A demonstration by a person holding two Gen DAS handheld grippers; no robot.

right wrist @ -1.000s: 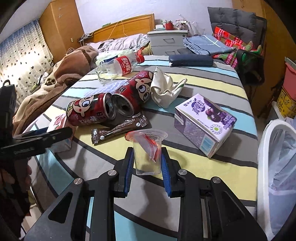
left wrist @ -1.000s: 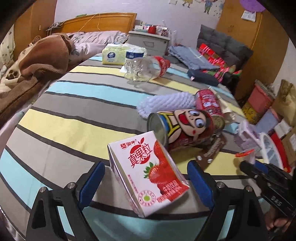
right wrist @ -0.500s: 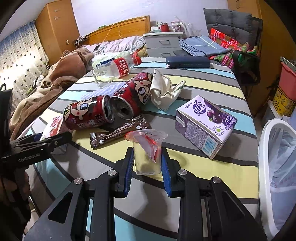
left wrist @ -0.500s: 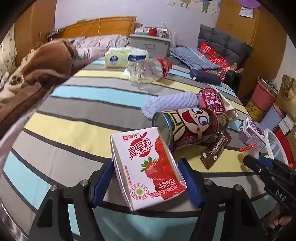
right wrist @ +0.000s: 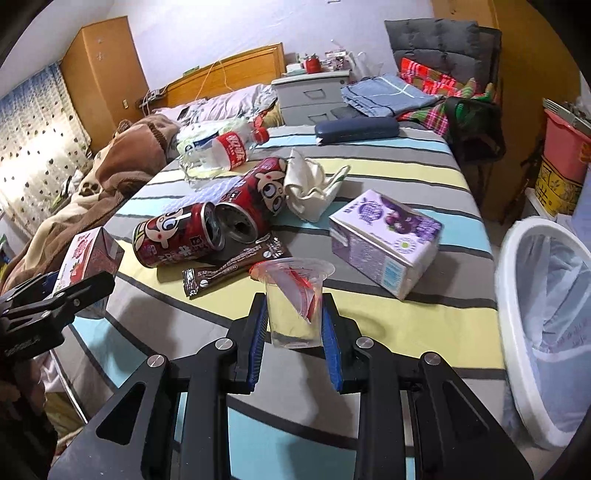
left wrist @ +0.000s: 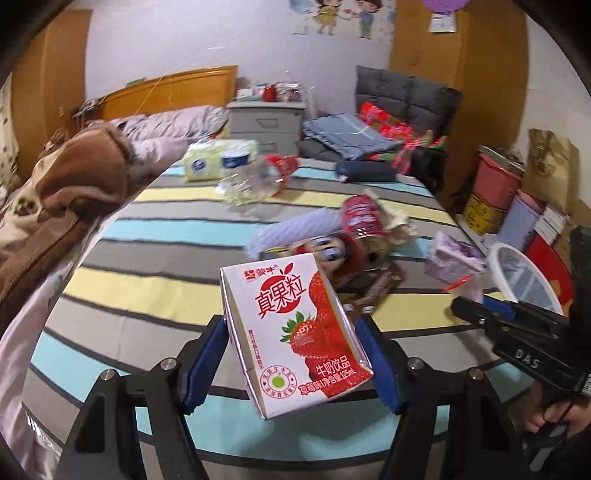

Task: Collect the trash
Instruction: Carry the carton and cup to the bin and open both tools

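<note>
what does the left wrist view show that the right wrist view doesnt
Only the left wrist view: the front of the strawberry milk carton gripped in the left gripper, cartoon stickers on the wall and a brown paper bag.

Only the right wrist view: the clear plastic cup clamped in the right gripper, the dotted curtain, and the brown wrapper in full.

Both: the striped bedcover, two red cans, the purple carton, the plastic bottle and the white lined bin.
</note>
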